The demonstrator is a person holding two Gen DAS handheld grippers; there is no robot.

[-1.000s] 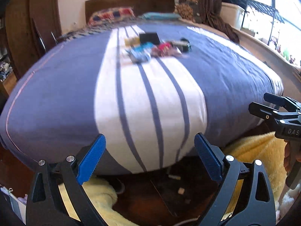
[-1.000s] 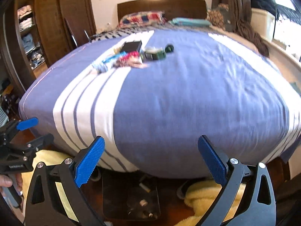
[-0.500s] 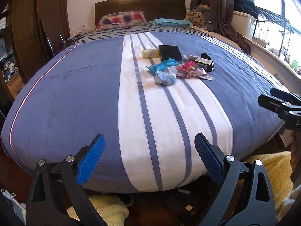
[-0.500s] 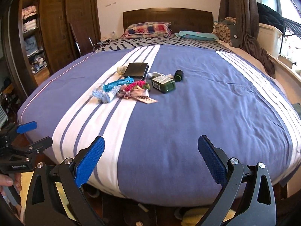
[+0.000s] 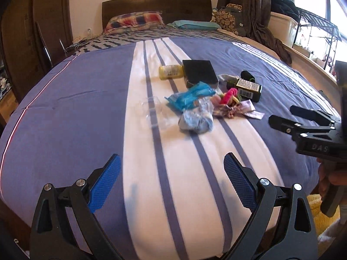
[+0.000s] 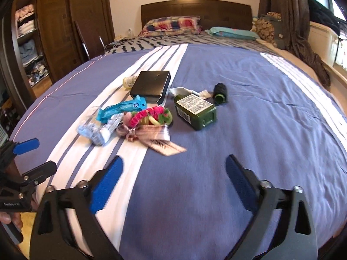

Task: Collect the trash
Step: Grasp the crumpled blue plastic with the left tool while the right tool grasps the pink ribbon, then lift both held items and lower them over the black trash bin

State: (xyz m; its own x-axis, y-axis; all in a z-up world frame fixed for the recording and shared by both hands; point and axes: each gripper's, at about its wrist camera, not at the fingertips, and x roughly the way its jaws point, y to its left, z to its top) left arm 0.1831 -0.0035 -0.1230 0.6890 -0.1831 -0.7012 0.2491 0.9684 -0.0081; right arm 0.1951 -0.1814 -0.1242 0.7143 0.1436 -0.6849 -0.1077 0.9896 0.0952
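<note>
right hand-held gripper [image 6: 173, 184] closing on nothing, trash pile [image 6: 138, 119] on bed [image 6: 260, 130].

On the bed [image 6: 249, 130] lie one black box [image 6: 150, 85], one green bottle [image 6: 195, 111], one yellow bottle [image 5: 170, 72], one dark cap [image 6: 220, 93], one blue wrapper [image 6: 121, 108], one crumpled plastic bag [image 5: 196, 120], one ribbon [image 6: 149, 135], and two pillows [image 6: 172, 25].
</note>
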